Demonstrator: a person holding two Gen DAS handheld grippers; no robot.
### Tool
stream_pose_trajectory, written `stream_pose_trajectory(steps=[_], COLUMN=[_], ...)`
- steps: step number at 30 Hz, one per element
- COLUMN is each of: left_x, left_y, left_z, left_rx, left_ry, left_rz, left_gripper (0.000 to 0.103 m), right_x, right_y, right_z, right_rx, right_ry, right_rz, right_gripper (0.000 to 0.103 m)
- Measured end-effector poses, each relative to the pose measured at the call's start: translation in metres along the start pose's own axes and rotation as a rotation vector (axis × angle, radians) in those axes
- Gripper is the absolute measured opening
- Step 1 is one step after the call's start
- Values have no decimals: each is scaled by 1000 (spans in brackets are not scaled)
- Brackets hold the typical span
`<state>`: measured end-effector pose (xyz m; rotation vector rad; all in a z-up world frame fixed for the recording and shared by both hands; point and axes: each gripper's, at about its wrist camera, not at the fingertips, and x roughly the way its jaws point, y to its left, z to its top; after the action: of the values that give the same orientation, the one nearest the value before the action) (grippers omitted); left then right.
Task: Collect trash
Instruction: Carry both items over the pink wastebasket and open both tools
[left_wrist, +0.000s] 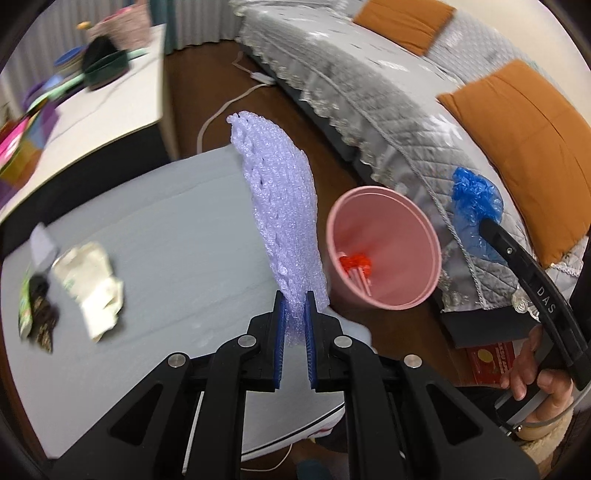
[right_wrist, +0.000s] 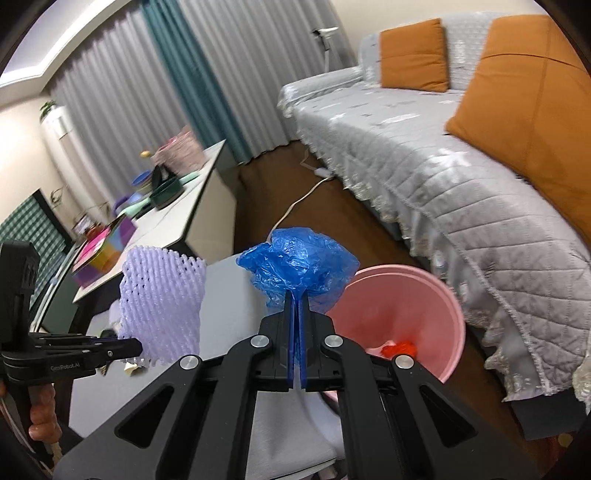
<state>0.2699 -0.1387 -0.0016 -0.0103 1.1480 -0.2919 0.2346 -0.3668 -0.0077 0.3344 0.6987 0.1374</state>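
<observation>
On the grey tabletop (left_wrist: 166, 236), at its left end in the left wrist view, lie three blurred bits of litter: a green wrapper (left_wrist: 25, 310) at the edge, a dark crumpled piece (left_wrist: 42, 314) beside it, and a pale crumpled paper wrapper (left_wrist: 92, 288) just right of that. Behind them stands a second, white tabletop (left_wrist: 110, 107) crowded with coloured dishes too blurred to count.

Further right, the left gripper (left_wrist: 294, 314) has its jaws pinching the lower end of one lilac foam net sleeve (left_wrist: 284, 206), which stands up from the blue pads above the grey tabletop. In the right wrist view the same sleeve (right_wrist: 162, 306) hangs at the left, held by that gripper (right_wrist: 125, 347) seen side-on.

Right of the sleeve is one pink bin (left_wrist: 384, 251) on the brown floor, just beside the tabletop's end, its mouth tilted toward the camera. Inside it lies one red item (left_wrist: 354, 264) with pale sticks.

Further right again, the right gripper (right_wrist: 296, 295) has its jaws pressed together on one crumpled blue plastic bag (right_wrist: 299, 266), which billows above the fingertips, near the bin's rim (right_wrist: 454, 306). From the left wrist view the bag (left_wrist: 474, 199) is seen against the sofa's grey quilted cover (left_wrist: 388, 107).

Two orange cushions (right_wrist: 413, 55) (right_wrist: 532, 110) lean on the sofa. A hand (left_wrist: 535, 373) grips the right gripper's handle at the far right.
</observation>
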Motion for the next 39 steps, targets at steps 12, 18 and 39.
stream_pose_trajectory(steps=[12, 18, 39], left_x=[43, 62, 134], left_y=[-89, -109, -131], left_z=[40, 51, 77], left_rx=[162, 194, 221], left_ry=[41, 68, 153], left_rz=[-88, -97, -124], left_gripper=[10, 10, 10], right_x=[17, 26, 77], right_y=[-48, -65, -96], right_z=[-3, -4, 0], right_rx=[111, 153, 195], right_ry=[41, 63, 185], right_rz=[-59, -80, -116], right_gripper=[2, 2, 2])
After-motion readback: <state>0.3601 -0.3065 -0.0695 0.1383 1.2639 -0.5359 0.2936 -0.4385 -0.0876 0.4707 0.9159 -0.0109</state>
